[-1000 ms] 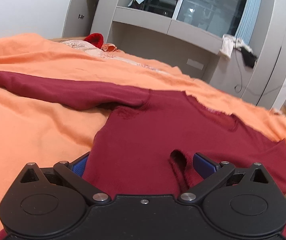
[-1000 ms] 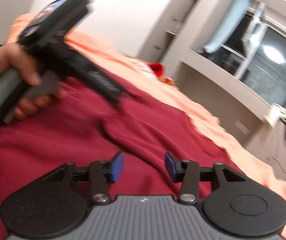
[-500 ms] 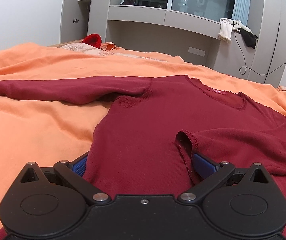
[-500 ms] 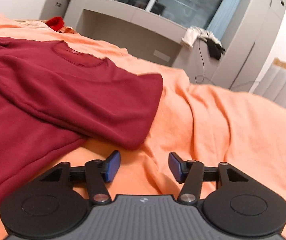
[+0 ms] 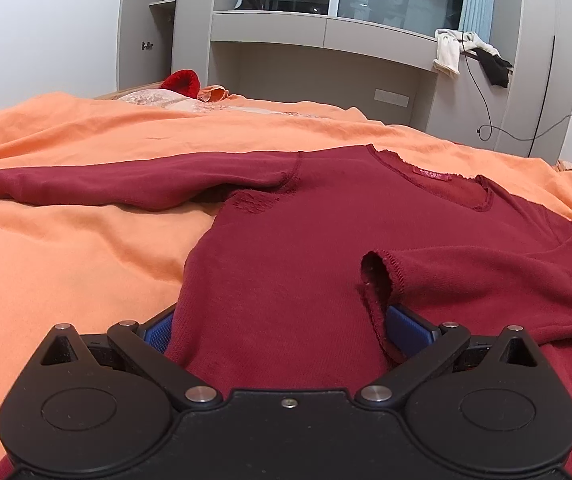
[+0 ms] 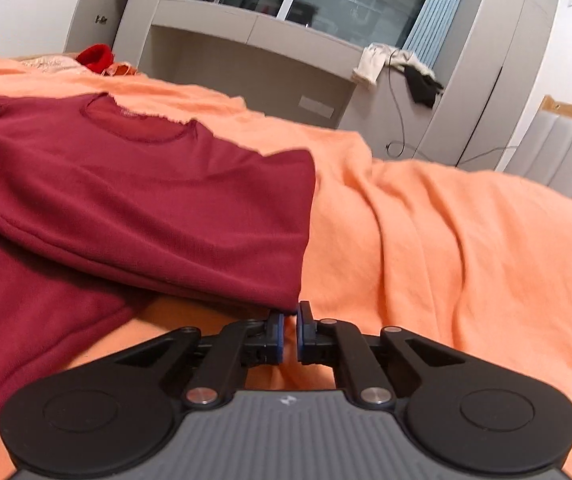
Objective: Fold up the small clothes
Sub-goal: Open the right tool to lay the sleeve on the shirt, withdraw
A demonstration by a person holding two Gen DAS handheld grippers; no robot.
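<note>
Shows a dark red sweater [image 5: 286, 240] spread on an orange bed [image 5: 66, 260], hem toward the near edge. Has one long sleeve [image 5: 106, 184] stretched toward the left edge and the other sleeve's cuff [image 5: 381, 280] folded across the chest. Shows the left tool [image 5: 282, 320] with jaws wide apart around the hem, pressing nothing. Further right, shows the right tool [image 6: 290, 320], jaws just closed together at the folded shoulder corner [image 6: 289, 280]; cannot tell whether cloth is caught. Risks lifting with nothing pinched, or gripping one layer only and dragging the fold open. Risks snagging the loose cuff on the left tool's pad beside it.
</note>
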